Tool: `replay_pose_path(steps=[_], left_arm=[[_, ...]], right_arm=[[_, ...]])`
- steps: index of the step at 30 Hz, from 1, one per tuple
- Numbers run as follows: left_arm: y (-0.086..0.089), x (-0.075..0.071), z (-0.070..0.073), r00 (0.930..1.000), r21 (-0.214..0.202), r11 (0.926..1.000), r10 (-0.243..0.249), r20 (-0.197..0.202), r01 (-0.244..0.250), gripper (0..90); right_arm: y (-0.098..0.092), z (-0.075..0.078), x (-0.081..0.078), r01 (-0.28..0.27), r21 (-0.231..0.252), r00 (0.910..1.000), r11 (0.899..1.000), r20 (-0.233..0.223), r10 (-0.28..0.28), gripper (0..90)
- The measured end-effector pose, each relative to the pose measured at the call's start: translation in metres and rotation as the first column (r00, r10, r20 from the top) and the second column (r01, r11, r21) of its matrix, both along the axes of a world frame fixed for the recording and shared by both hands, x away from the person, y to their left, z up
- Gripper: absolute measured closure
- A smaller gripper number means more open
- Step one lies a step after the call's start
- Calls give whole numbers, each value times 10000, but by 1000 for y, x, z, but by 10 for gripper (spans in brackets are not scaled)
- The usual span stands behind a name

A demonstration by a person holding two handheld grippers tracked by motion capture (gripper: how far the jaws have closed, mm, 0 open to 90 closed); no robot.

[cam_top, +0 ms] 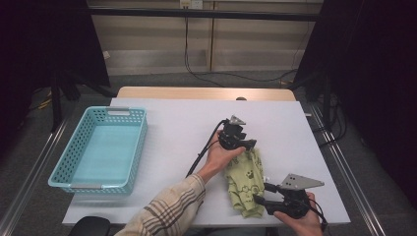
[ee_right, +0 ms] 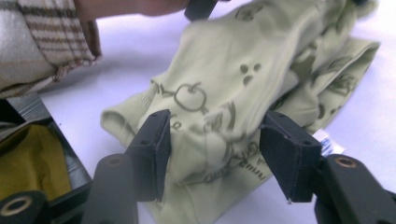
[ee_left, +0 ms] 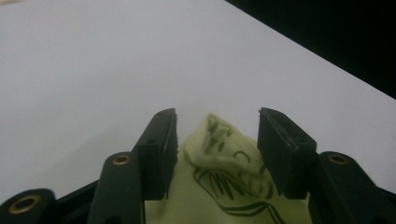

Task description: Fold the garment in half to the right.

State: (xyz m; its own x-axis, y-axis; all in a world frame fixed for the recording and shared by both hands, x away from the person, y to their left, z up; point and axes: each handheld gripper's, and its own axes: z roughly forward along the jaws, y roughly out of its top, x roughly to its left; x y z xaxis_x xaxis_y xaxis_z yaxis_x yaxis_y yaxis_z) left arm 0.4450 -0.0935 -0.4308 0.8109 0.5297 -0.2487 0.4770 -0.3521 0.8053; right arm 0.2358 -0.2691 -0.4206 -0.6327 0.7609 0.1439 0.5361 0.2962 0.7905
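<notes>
— On the white counter (cam_top: 167, 128), near its front right part, lies a light green garment (cam_top: 244, 184) with dark printed drawings. It is crumpled and partly folded over itself.

— Where are the two tongs?

— From the high view, the left tongs (cam_top: 244, 146) are at the far end of the garment, held by the left hand (cam_top: 220, 156), which comes out of a checked sleeve (cam_top: 169, 209). The right tongs (cam_top: 259, 199) are at the near end, held by the right hand (cam_top: 302, 219) at the counter's front edge.

— Are the tongs pinching the cloth?

— No. In the left gripper view the two black jaws stand apart, and a raised fold of the garment (ee_left: 224, 154) sits between them; the left jaw is just beside the cloth, the right jaw has a gap. In the right gripper view the jaws are also spread, and the garment (ee_right: 243, 88) lies between and beyond them without being pressed. Whether the jaw tips touch the cloth there, I cannot tell.

— Anything else on the counter?

— Yes, a turquoise plastic basket (cam_top: 140, 142) with holes in its walls stands at the left side, well apart from the garment. A small white label (ee_right: 327, 142) shows at the garment's edge in the right gripper view.
</notes>
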Motion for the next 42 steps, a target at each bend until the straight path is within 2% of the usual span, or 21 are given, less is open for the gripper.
replay_pose_path(steps=[1, 3, 4, 8, 12, 16, 17, 20, 22, 25, 26, 28, 29, 31, 35, 38, 42], left_arm=[[2, 1, 1, 9999, -86, 10000, 1, -110, -2, 439], [5, 1, 2, 9998, -35, 9998, 192, -89, -192, 365], [8, 2, 3, 9999, -172, 9998, 114, 23, -114, 334], [15, 3, 6, 9998, -148, 9997, 178, 125, -176, 238], [26, 5, 8, 9987, -234, 9986, 474, 203, -470, 130], [38, 6, 5, 9972, -112, 9977, 676, 305, -673, 96], [41, 7, 5, 9969, -59, 9972, 748, 250, -746, 96], [49, 7, 2, 9969, 150, 9974, 703, 353, -708, 94], [54, 6, 0, 9971, 106, 9975, 694, 302, -697, 94], [61, 3, 0, 9968, 91, 9971, 758, 257, -761, 94], [64, 2, 0, 9968, 156, 9973, 708, 370, -714, 94], [68, 0, 0, 9965, 152, 9973, 716, 428, -724, 94], [70, -1, -1, 9964, 119, 9972, 735, 420, -740, 94], [74, -2, -2, 9968, 291, 9972, 676, 428, -689, 94], [76, -6, -2, 9974, 249, 9980, 577, 420, -588, 94], [72, -11, -1, 9979, 208, 9988, 431, 483, -441, 84], [64, -19, -1, 9981, 443, 9989, 102, 602, -129, 79]], right_arm=[[0, 1, 0, 45, 34, 9999, 10000, 159, -45, 423], [-1, 3, 0, 219, 92, 9991, 9997, 371, -222, 396], [-2, 4, 0, 277, 111, 9987, 9996, 425, -281, 393], [-3, 5, 5, 603, 144, 9971, 9981, 451, -609, 350], [-5, 7, 13, 947, 94, 9940, 9955, 538, -951, 323], [-8, 11, 23, 1290, 212, 9893, 9914, 659, -1301, 307], [-8, 12, 26, 1322, 120, 9886, 9911, 705, -1327, 307], [-9, 14, 39, 1400, 114, 9878, 9901, 669, -1405, 308], [-9, 16, 50, 1509, 117, 9858, 9885, 734, -1513, 315], [-11, 20, 75, 1671, 76, 9823, 9859, 841, -1672, 404], [-11, 20, 75, 1671, 76, 9823, 9859, 841, -1672, 404], [-11, 21, 87, 1739, 24, 9813, 9848, 840, -1735, 449], [-10, 21, 99, 1889, -63, 9788, 9820, 821, -1877, 463], [-10, 21, 105, 1917, -131, 9788, 9814, 764, -1902, 473], [-5, 16, 126, 2011, -486, 9782, 9784, 627, -1980, 496], [-1, 13, 140, 2114, -554, 9769, 9758, 423, -2093, 506], [4, 9, 155, 2239, -792, 9745, 9714, 355, -2217, 563]])
